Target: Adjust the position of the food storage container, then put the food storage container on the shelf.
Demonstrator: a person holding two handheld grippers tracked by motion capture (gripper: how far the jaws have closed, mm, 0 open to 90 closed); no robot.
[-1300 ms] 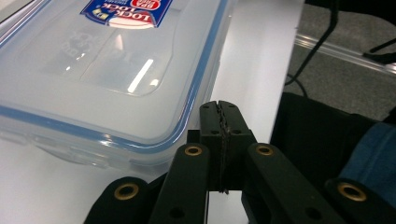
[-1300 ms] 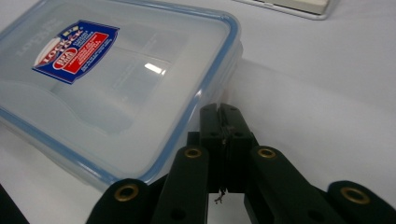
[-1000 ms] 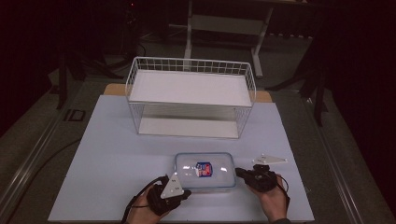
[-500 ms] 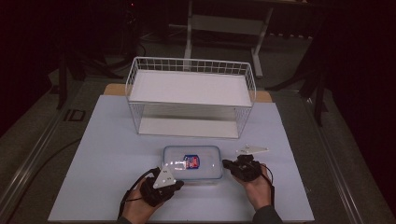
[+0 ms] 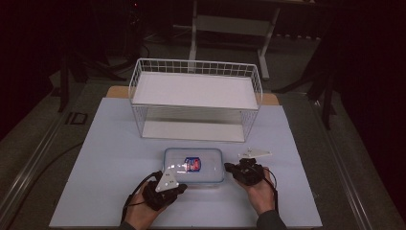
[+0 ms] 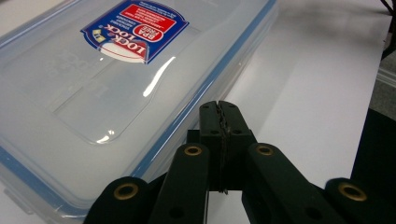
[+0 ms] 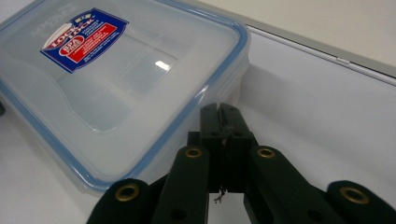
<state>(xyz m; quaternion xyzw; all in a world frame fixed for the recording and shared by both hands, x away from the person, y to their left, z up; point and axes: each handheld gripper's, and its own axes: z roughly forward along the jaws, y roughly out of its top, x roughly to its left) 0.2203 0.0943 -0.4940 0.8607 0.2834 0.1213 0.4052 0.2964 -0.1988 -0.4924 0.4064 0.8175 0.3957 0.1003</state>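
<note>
Dim room with dark stands behind; up front, pale sheet-covered table [image 5: 110,158] with a tall white wire rack of two white shelves [image 5: 196,72]. Before that rack, a clear rectangular plastic food container with blue-rimmed snap lid and red-and-blue label [image 5: 194,165]. Sits flat on the sheet, lid on, in front of the rack's lower shelf and apart from it. Now lies closer to the rack than a second ago, and a touch further towards the rack's left end; has plainly been slid across the sheet rather than lifted. Left gripper [image 5: 179,188] at the container's corner farthest from the rack, on the left; jaws pressed together with nothing between them, tips [image 6: 219,105] just beside the blue rim [image 6: 196,109], contact too close to call. Right gripper [image 5: 227,167] at the container's right end, likewise closed on nothing, tips [image 7: 219,107] next to the lid edge [image 7: 201,100]; has come in sideways from further right of the rack's middle. Reads as a two-sided nudge with closed jaws: steers the box towards the lower shelf opening. Leaves a stretch of bare sheet to cross, and calls for even pressure from both sides so the box does not swing round.
</note>
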